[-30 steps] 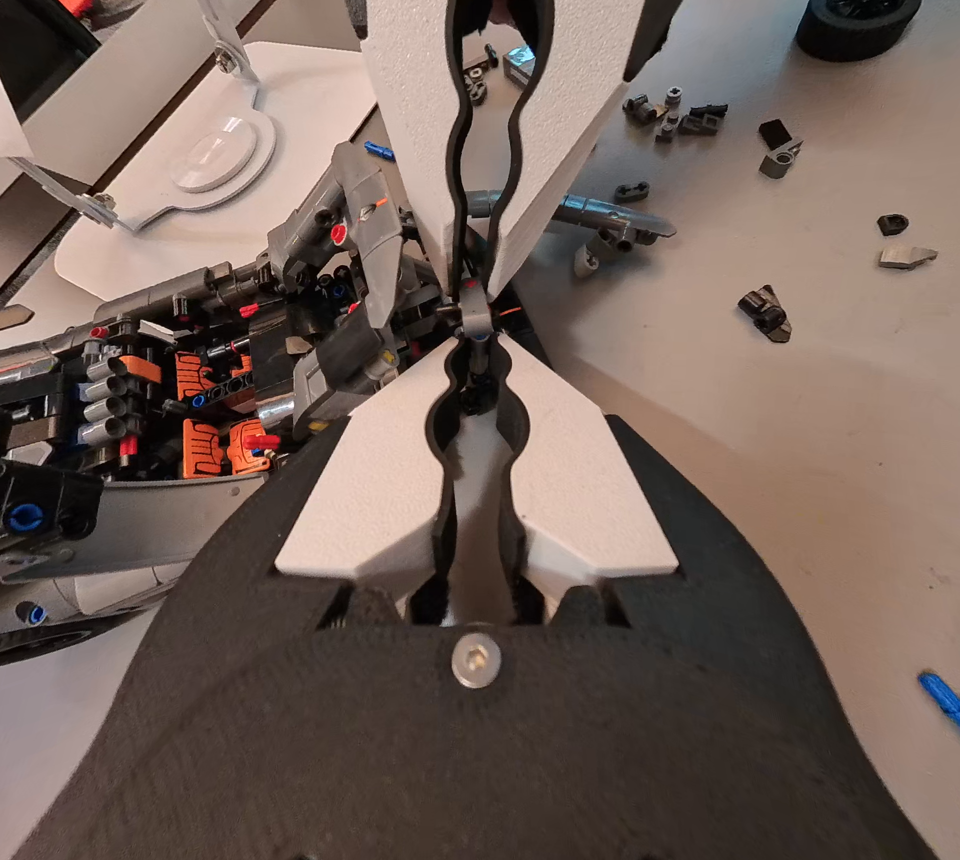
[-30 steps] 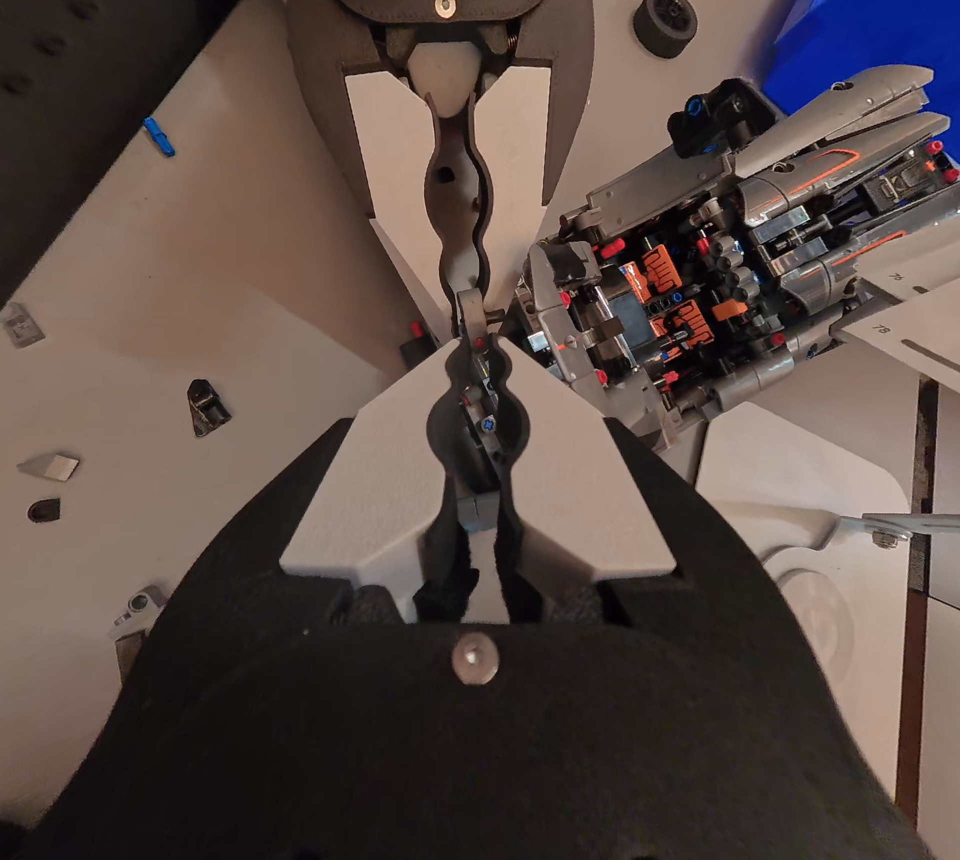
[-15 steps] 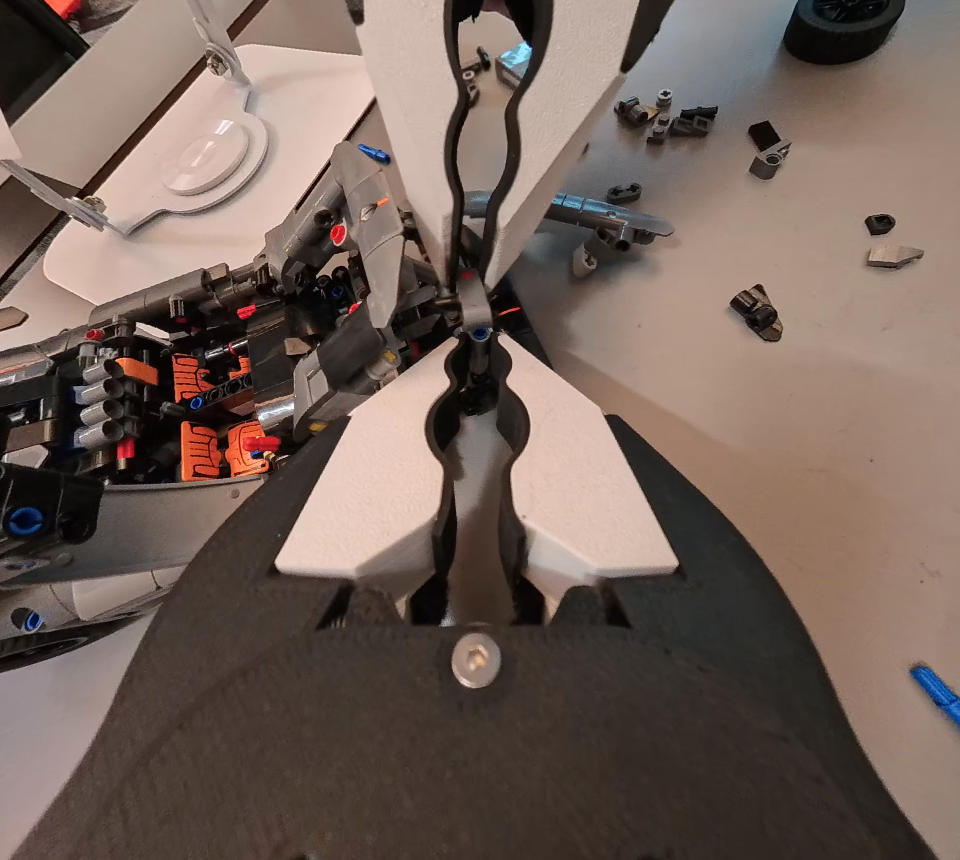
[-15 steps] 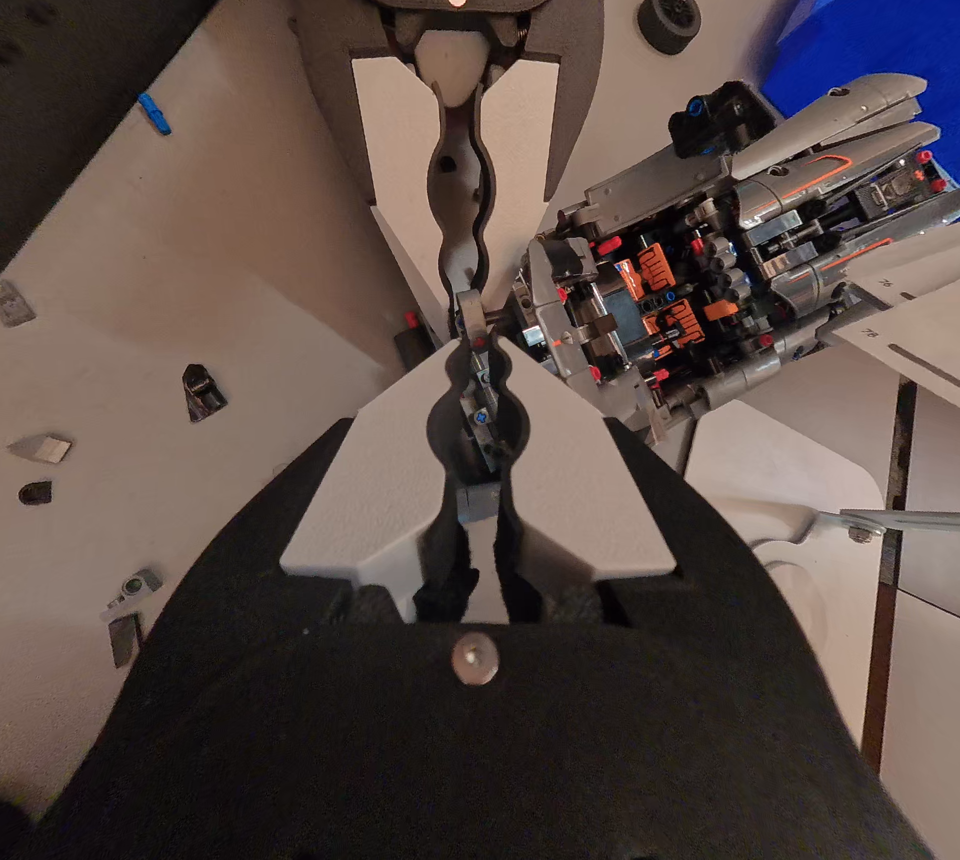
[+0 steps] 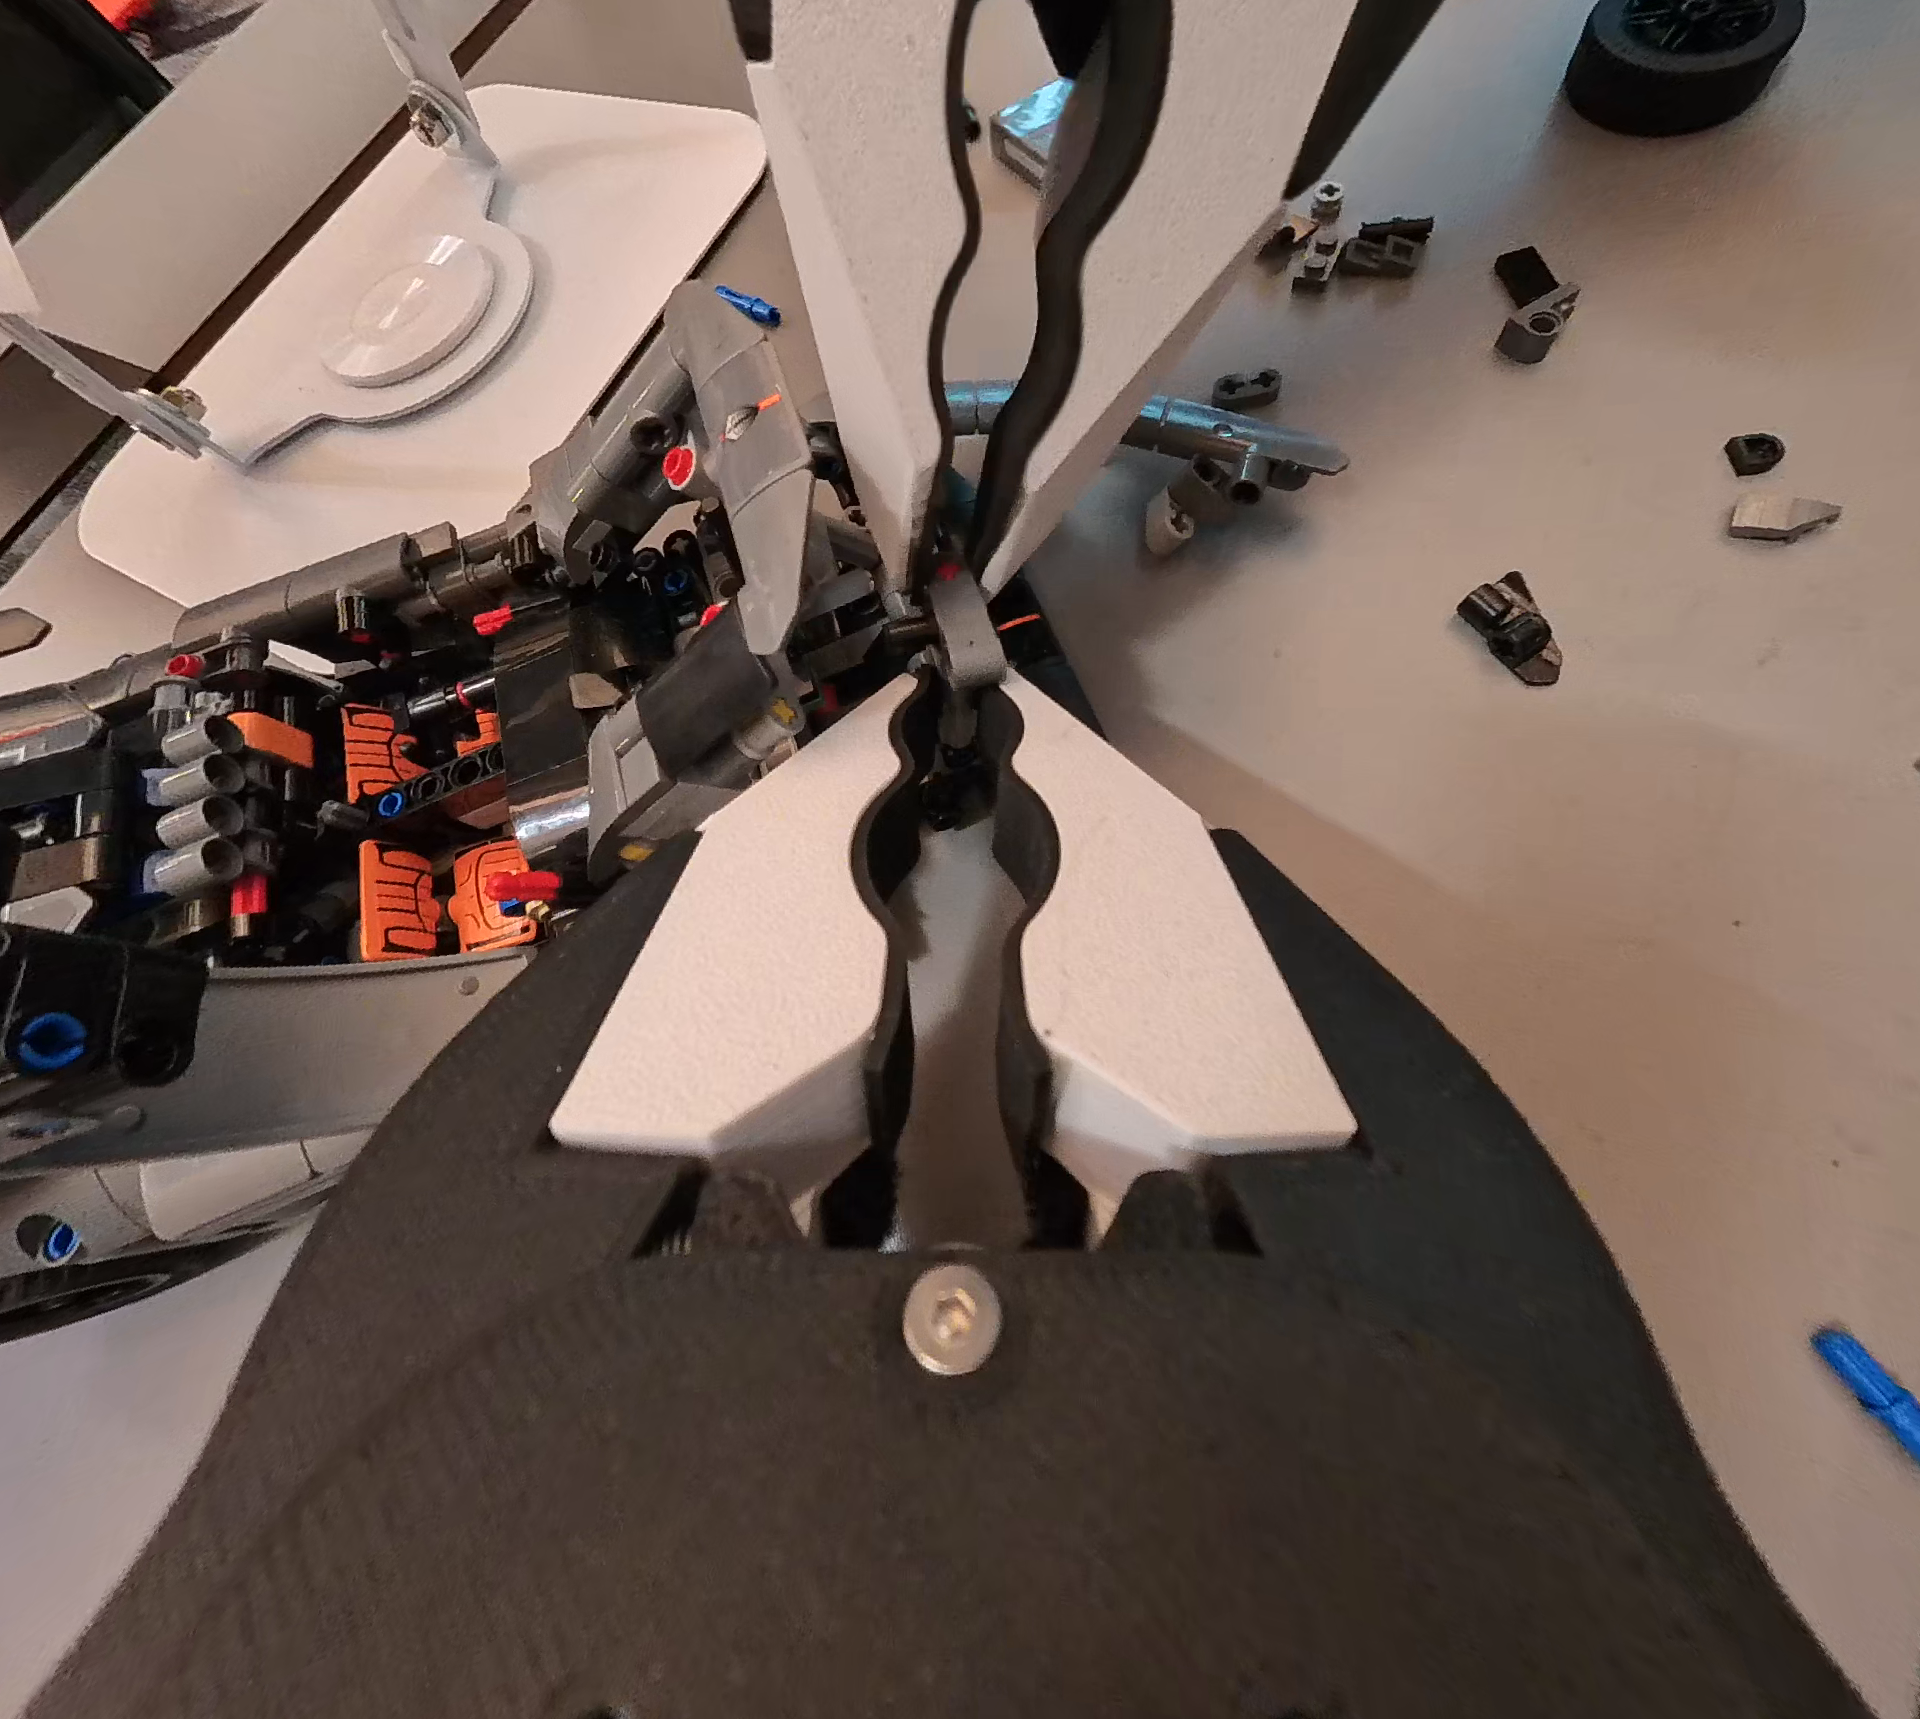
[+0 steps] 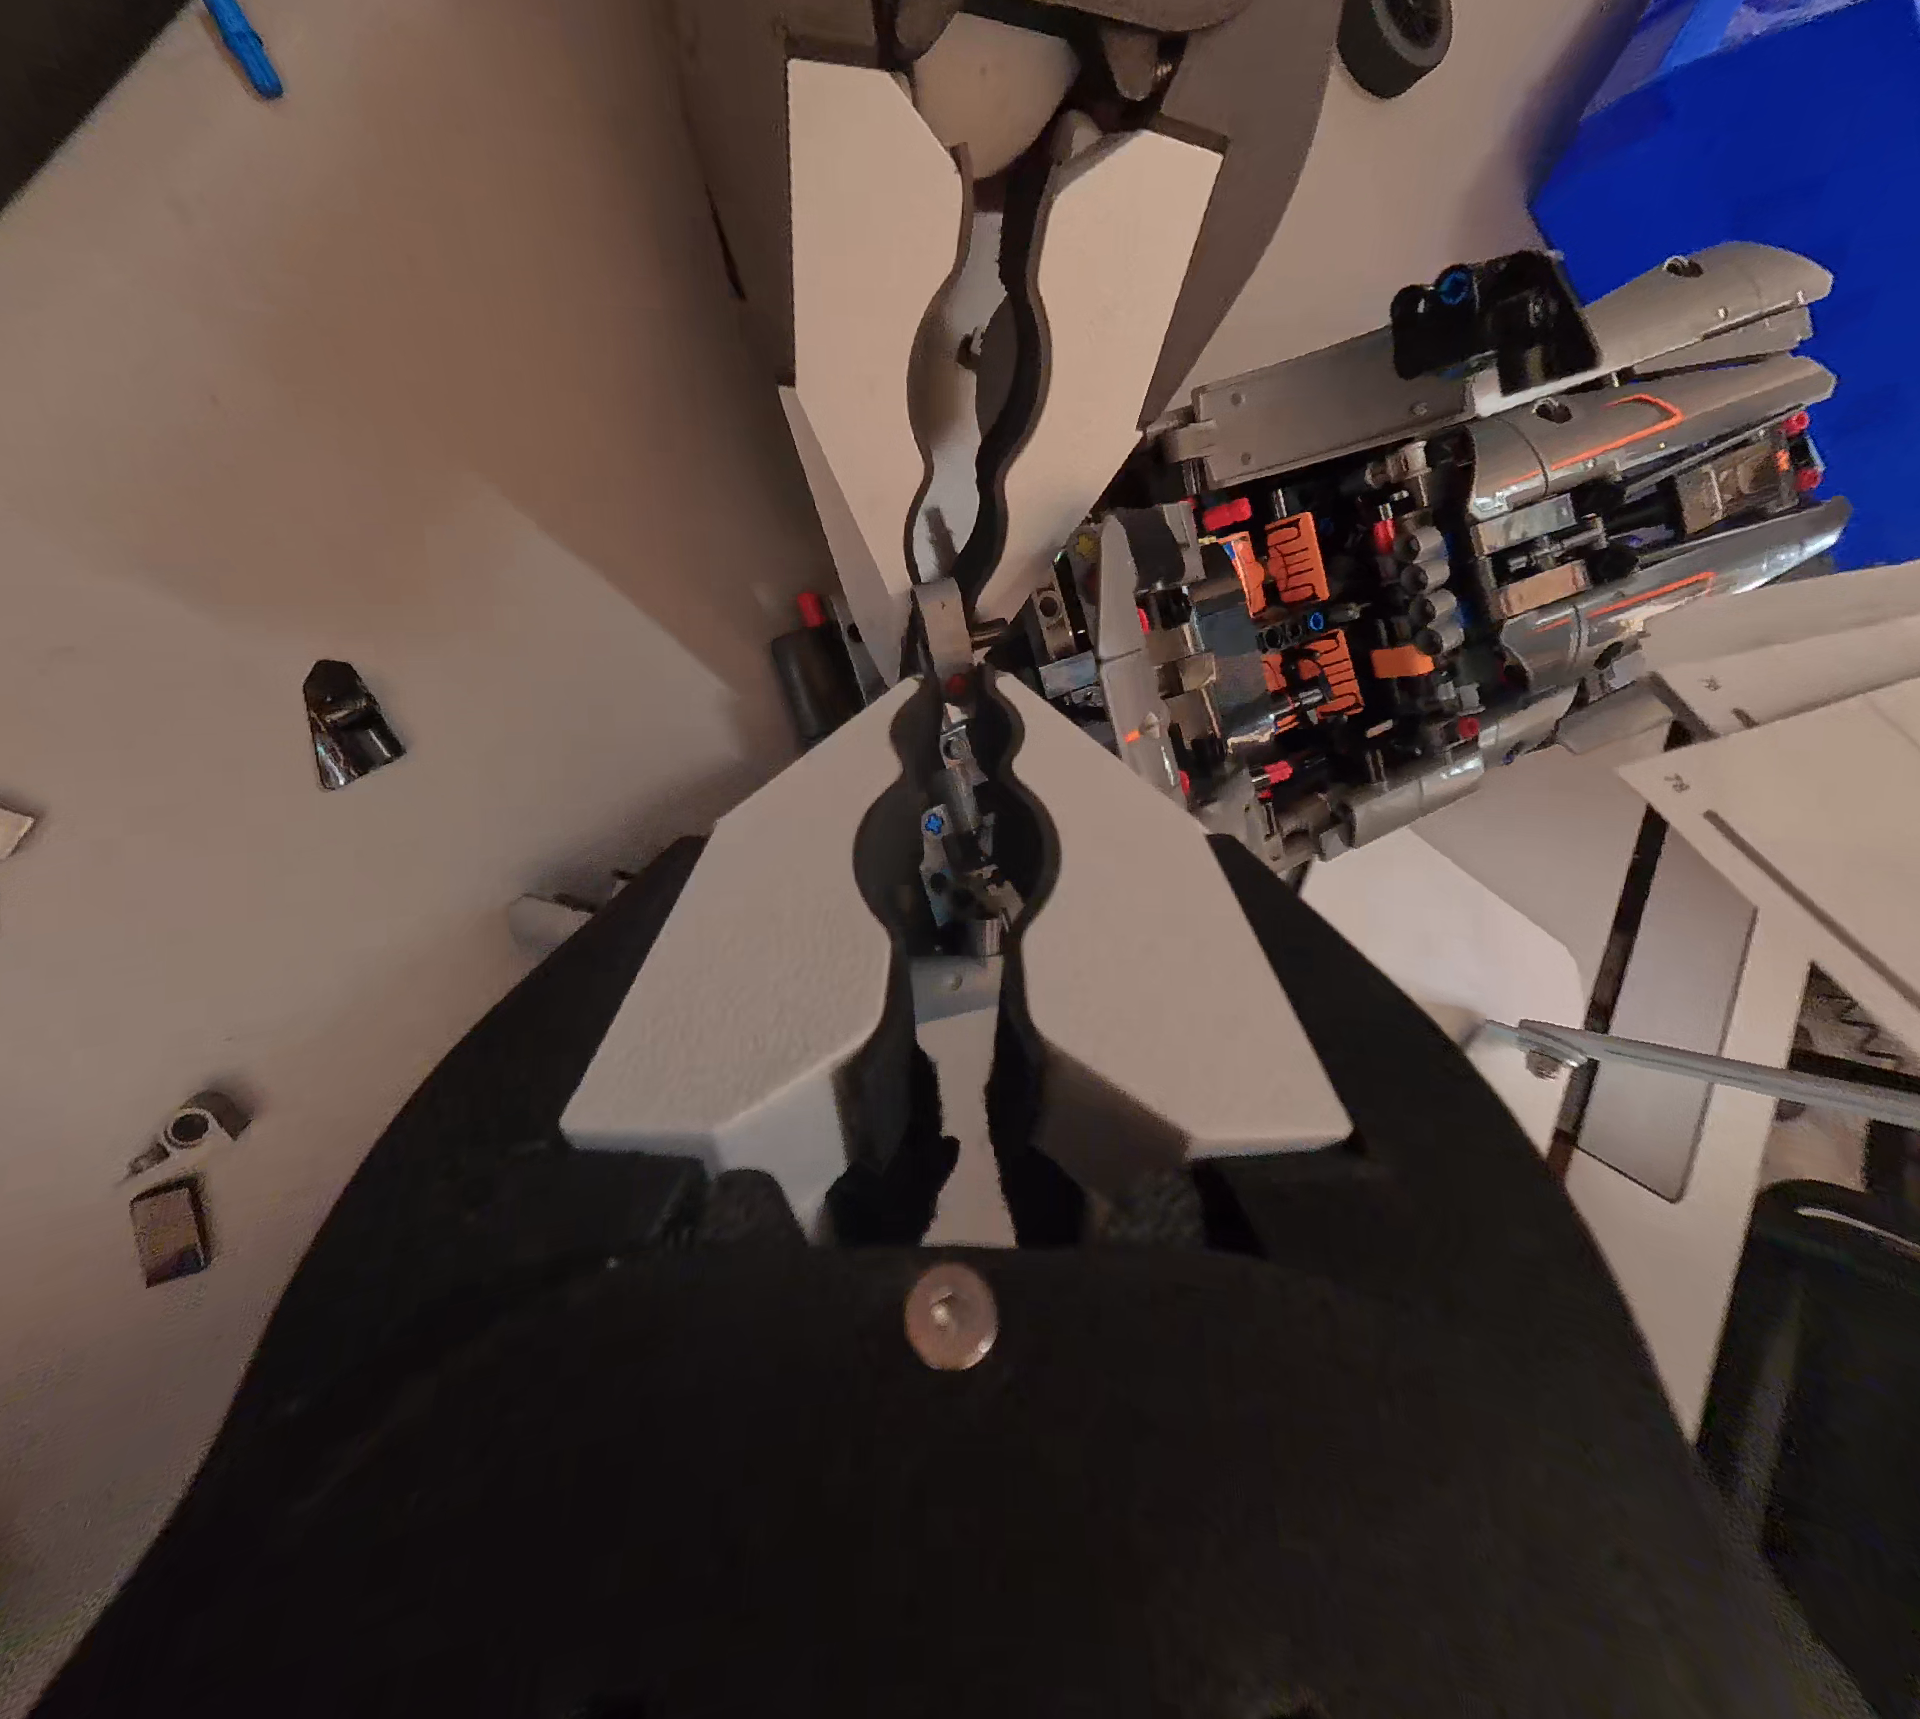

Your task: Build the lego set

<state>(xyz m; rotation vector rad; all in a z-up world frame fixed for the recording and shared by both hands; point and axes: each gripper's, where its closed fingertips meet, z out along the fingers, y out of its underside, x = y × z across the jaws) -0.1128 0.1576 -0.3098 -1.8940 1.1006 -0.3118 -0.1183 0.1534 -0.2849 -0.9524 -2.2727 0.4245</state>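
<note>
While the 2 grippers meet tip to tip, the left gripper point(image 5: 961, 682) and right gripper point(image 6: 951, 682) both pinch one small grey lego piece point(image 5: 966, 630) just beside the lego car model point(image 5: 436, 734) on the table point(image 5: 1455, 838).

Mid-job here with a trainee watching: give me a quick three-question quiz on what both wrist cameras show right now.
1. True or false: the left gripper and right gripper meet tip to tip on one small grey lego sub-assembly.
2. Which lies loose on the table? A) black wheel B) yellow wheel C) green plate
3. Fill in: in the right wrist view, the grey and orange lego car model lies in front of a ___ bin.

Key: 1 true; 2 A; 3 blue.
</note>
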